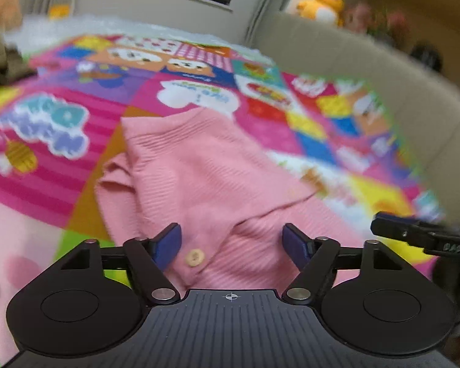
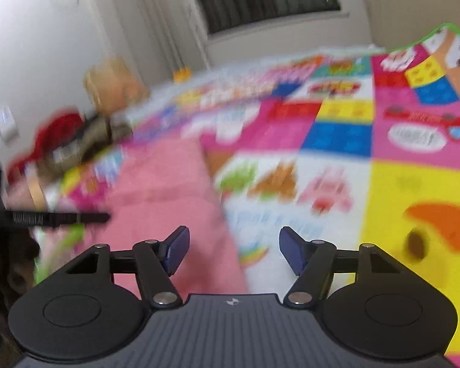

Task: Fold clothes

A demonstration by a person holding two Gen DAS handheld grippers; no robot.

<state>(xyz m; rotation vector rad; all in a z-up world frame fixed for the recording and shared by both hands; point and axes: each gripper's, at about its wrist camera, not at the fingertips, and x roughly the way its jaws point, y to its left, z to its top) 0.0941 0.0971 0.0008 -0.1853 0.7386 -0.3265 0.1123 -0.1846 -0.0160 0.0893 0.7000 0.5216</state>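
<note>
Pink cardigan (image 1: 205,181) lying spread, partly folded, on colourful play mat (image 1: 61,141), likely laid flat for next fold. Left gripper (image 1: 231,245) hovering released over buttoned edge, grasping nothing. Right gripper (image 2: 233,250) released too, straddling cardigan's side edge. Left view showing button (image 1: 194,257); right view showing blurred clothes pile (image 2: 61,141).

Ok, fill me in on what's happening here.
A person holding a gripper in each hand is folding a pink knit cardigan laid on a colourful play mat. The left gripper hangs over the cardigan's near edge by a button, jaws open, pads not pressing on the cloth. The right gripper sits at the garment's right edge, partly over the mat, also open and empty. The pictures are blurred.
</note>
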